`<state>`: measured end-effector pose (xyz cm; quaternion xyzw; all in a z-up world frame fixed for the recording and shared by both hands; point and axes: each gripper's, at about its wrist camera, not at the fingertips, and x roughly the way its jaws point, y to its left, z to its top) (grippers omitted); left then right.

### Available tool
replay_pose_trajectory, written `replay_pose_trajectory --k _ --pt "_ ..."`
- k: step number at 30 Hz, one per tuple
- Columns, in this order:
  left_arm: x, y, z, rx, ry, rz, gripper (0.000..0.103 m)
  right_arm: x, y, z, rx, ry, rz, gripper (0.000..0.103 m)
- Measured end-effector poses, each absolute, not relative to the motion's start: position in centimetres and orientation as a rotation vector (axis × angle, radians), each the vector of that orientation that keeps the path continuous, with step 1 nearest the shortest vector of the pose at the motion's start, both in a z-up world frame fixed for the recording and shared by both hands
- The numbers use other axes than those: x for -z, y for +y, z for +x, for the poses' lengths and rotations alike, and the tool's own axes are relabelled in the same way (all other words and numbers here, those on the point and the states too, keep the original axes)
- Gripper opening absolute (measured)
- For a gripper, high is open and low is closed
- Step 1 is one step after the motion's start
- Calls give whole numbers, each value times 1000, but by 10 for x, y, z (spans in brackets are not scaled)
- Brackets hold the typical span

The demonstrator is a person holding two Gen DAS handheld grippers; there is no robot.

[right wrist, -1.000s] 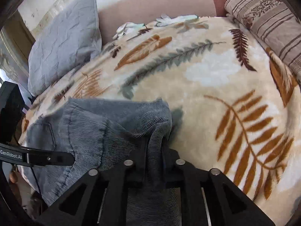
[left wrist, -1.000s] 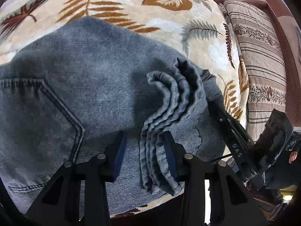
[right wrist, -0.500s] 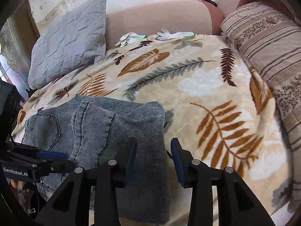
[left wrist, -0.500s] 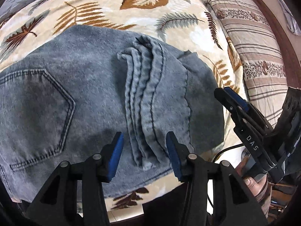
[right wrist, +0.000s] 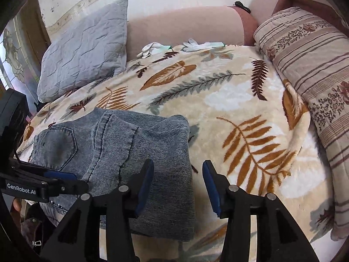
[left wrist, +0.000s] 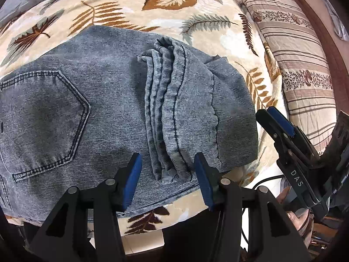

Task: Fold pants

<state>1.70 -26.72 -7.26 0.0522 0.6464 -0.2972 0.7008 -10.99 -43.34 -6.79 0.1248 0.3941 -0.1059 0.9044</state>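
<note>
Since the earlier frame both hand-held grippers have let go and lifted back: the left hand-held gripper (left wrist: 168,175) and the right hand-held gripper (right wrist: 177,183) have just been opening, and each now stands spread, pads clear of cloth.

The pants (left wrist: 113,100) lie folded on the bed blanket (right wrist: 229,100), directly ahead of and below both tools. The bunched hem stack (left wrist: 165,113) runs away from between the left jaws; the folded right border lies under the right tool's left pad.

Handling, our judgement: grey denim, soft but fairly heavy, not slippery, no fragility. It should hold a crease yet sag if lifted by one corner. Best hold: the thick hem stack or the folded border, both layers together.

Room: the bed's near edge sits just under the tools, so the fabric could slide off. Open blanket lies ahead and to the right; the striped pillow (right wrist: 316,69) bounds the far right, the grey pillow (right wrist: 87,48) the far left.
</note>
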Motion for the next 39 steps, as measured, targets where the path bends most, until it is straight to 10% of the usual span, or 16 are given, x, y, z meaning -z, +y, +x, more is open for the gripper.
replay_pose_trajectory --k 13,17,20,23,31,39 --pt "71 -272 19 647 1453 93 53 70 -435 -117 209 811 255 49" --pt "86 -278 22 649 1521 48 60 82 -439 -113 193 861 281 71" --pt "100 -277 11 647 1588 54 53 104 -443 -111 65 925 404 15" --pt "99 -269 -6 662 1553 97 49 98 -435 -129 53 890 369 15" --pt "68 -248 -4 727 1494 47 41 76 -472 -135 29 812 510 38" --pt "65 -274 81 629 1468 -140 61 92 -513 -49 71 864 635 46"
